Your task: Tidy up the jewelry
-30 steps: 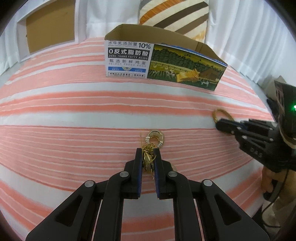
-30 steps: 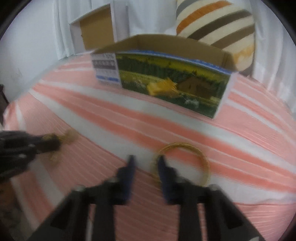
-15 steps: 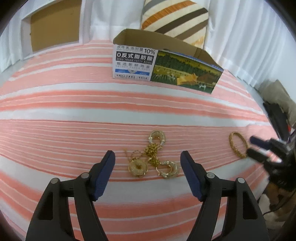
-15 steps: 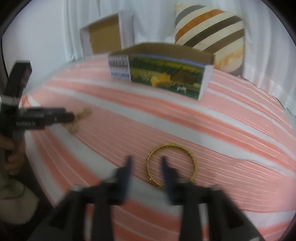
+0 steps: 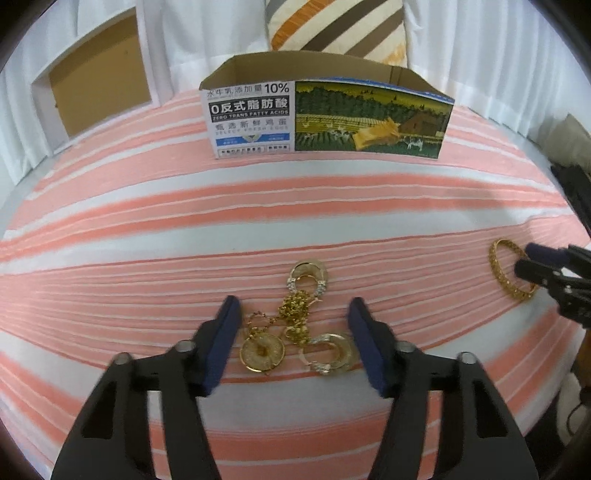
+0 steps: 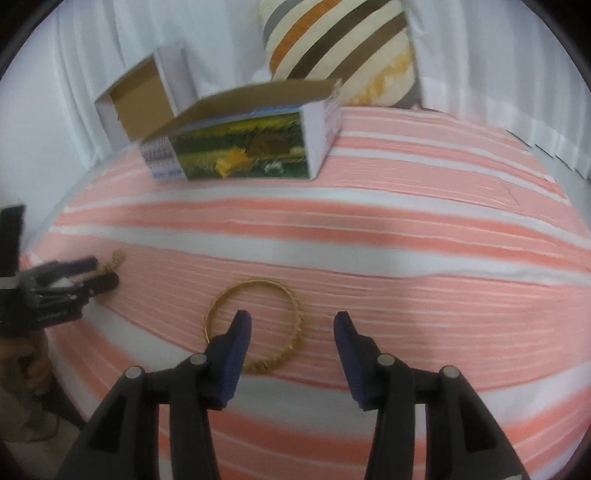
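Observation:
A tangle of gold jewelry (image 5: 295,325) lies on the pink striped cloth: a chain, a round coin pendant (image 5: 262,353) and two hoop earrings (image 5: 308,275). My left gripper (image 5: 293,314) is open and empty, its jaws on either side of the tangle. A gold bangle (image 6: 255,325) lies flat on the cloth; it also shows at the right of the left wrist view (image 5: 509,275). My right gripper (image 6: 291,325) is open and empty, its left finger (image 6: 236,347) over the bangle's near rim.
An open printed cardboard box (image 5: 325,114) stands at the back of the cloth; it also shows in the right wrist view (image 6: 247,140). A second white box (image 5: 96,92) and a striped pillow (image 5: 336,26) lie behind it. White curtains close the back.
My left gripper opened and let go of the jewelry tangle, which now lies on the cloth. My right gripper opened wider beside the bangle.

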The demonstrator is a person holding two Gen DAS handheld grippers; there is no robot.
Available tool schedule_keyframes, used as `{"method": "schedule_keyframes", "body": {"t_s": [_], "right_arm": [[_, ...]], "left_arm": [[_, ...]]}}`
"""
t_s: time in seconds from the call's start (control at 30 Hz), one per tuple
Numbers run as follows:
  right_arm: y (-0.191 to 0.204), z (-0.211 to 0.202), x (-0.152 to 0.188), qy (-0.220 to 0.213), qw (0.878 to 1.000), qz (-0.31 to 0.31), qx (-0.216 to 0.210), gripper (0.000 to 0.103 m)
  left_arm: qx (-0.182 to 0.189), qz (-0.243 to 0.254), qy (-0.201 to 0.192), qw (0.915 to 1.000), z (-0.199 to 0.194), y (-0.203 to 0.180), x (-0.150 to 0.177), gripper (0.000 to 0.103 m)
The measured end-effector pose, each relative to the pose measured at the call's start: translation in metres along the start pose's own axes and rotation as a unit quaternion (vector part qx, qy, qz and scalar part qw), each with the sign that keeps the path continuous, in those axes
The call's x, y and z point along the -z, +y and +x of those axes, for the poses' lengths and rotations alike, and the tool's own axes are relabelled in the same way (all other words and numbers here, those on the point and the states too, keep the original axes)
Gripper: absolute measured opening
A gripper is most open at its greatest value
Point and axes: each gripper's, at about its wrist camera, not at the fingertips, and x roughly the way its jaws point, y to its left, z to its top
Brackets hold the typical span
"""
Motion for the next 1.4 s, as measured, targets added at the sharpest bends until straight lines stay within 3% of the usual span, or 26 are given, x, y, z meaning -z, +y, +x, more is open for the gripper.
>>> {"method": "schedule_keyframes", "body": {"t_s": [0.03,0.1,0.13,0.23,0.33,0.4,0.5,0.53,0.6,1.03,1.4], "right_arm": [[0.006,0.000,-0.002,-0.008,1.000,-0.013,0.013,0.045],[0.012,0.003,-0.002,-0.007,0.999,-0.031,0.024,0.043],[0.013,0.003,-0.001,-0.009,0.999,-0.033,0.026,0.042],[0.011,-0.009,0.002,-0.020,0.999,-0.016,0.027,0.042],[0.022,-0.028,0.002,-0.048,0.998,-0.030,-0.025,0.042],[0.035,-0.024,0.001,-0.041,0.997,-0.057,-0.041,0.042],[0.051,0.000,0.004,-0.014,0.995,-0.094,-0.028,0.042],[0.053,0.000,0.005,-0.031,0.994,-0.099,-0.021,0.034],[0.054,0.000,0.000,-0.023,0.994,-0.102,-0.015,0.006],[0.029,-0.074,-0.022,-0.093,0.994,-0.039,-0.034,0.006],[0.031,-0.098,-0.045,-0.116,0.991,-0.045,-0.049,0.006]], "left_arm": [[0.003,0.001,-0.001,1.0000,-0.001,-0.001,0.000,0.032],[0.008,-0.002,0.001,1.0000,0.000,-0.002,-0.003,0.015],[0.012,-0.006,0.002,0.9999,0.000,0.000,-0.003,0.012],[0.025,-0.021,0.002,0.9995,-0.001,0.006,-0.003,0.010],[0.036,-0.038,0.001,0.9986,-0.001,0.011,-0.003,0.010],[0.043,-0.048,0.002,0.9979,-0.002,0.012,-0.002,0.009],[0.059,-0.065,0.006,0.9961,-0.006,0.017,-0.001,0.008],[0.066,-0.072,0.005,0.9952,-0.010,0.020,-0.001,0.008],[0.074,-0.079,0.000,0.9941,-0.020,0.024,-0.002,0.008],[0.111,-0.097,-0.065,0.9869,-0.088,0.033,-0.042,0.007],[0.115,-0.077,-0.078,0.9873,-0.115,0.021,-0.089,0.007]]}}
